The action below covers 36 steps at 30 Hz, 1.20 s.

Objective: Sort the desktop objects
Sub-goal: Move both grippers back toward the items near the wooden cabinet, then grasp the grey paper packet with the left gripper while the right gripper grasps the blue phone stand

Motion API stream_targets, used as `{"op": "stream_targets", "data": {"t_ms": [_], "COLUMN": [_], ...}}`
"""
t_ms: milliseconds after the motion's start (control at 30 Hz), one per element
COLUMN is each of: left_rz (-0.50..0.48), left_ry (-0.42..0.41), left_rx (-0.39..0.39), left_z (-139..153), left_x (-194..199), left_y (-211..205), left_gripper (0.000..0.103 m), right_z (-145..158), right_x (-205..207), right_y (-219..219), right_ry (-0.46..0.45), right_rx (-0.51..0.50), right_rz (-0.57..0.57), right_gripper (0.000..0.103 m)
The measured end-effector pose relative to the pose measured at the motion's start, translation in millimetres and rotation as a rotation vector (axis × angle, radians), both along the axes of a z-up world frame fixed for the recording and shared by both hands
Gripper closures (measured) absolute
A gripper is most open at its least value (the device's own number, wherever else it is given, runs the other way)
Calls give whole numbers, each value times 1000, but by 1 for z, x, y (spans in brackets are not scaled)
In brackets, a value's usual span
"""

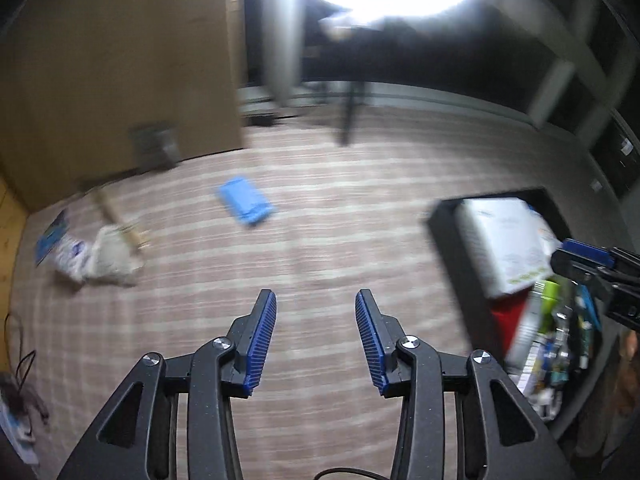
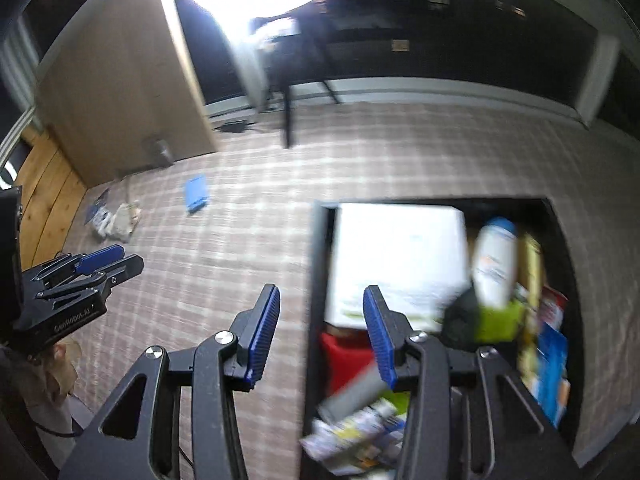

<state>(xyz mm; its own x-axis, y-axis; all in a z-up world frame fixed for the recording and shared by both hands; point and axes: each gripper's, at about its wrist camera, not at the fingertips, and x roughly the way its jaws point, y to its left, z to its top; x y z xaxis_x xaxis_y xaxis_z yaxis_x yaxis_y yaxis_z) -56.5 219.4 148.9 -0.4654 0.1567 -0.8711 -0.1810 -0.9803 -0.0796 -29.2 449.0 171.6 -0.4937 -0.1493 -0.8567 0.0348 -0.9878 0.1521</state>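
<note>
On the checked, pinkish-beige cloth [image 1: 320, 240] that covered the desktop, only a few things were left lying loose. A flat blue object [image 1: 246, 200] lay alone near the middle of the far part of the cloth, and further to the left there was a small heap: a crumpled whitish bag or wrapper [image 1: 108, 256], a packet with blue print [image 1: 56, 240] just beside it, and a pale wooden stick [image 1: 116, 216] that rested across the top of the heap. The pictures were blurred, so I could not tell more exactly what these things were.

At the right side of the cloth stood a black open box [image 2: 560, 248], already filled with many items. A large white flat package [image 2: 396, 256] lay in its far left part. Beside it a white bottle with a blue cap [image 2: 494, 264] was tilted against a green object [image 2: 500, 320]. A red thing [image 2: 344, 360] lay under the white package, and a grey tube [image 2: 360, 392] and several printed packets [image 2: 356, 436] were at the near end, too blurred to tell apart.

The left gripper [image 1: 316, 340] hung over bare cloth with its jaws apart and nothing between the blue pads [image 1: 262, 340]. The right gripper [image 2: 322, 336] was over the left wall of the box, its jaws also apart and holding nothing. In each view the other gripper showed at the edge of the frame.
</note>
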Motion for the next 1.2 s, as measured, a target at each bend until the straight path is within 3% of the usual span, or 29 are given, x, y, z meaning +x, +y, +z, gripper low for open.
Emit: {"op": "stream_targets", "data": {"t_ms": [300, 467, 600, 667, 733, 967, 1200], "left_rz": [267, 347, 293, 230, 176, 14, -58], "left_ry": [-28, -61, -69, -88, -86, -108, -168], "left_rx": [-16, 12, 7, 4, -24, -141, -169], "left_z": [-19, -35, -46, -53, -59, -79, -104], "left_x": [-27, -44, -65, -78, -91, -125, -150], "left_y": [-141, -197, -208, -208, -206, -197, -196], "left_gripper": [61, 61, 60, 52, 50, 49, 49], "right_z": [-13, -27, -44, -51, -60, -91, -110], "right_x": [-62, -94, -121, -133, -146, -182, -206], "right_y": [-101, -140, -162, -169, -174, -189, -197], "right_ry": [-25, -54, -102, -124, -145, -212, -242], "right_rx": [13, 29, 33, 31, 28, 36, 44], "right_rz": [174, 234, 265, 276, 281, 292, 299], "right_gripper": [60, 60, 60, 60, 60, 60, 60]}}
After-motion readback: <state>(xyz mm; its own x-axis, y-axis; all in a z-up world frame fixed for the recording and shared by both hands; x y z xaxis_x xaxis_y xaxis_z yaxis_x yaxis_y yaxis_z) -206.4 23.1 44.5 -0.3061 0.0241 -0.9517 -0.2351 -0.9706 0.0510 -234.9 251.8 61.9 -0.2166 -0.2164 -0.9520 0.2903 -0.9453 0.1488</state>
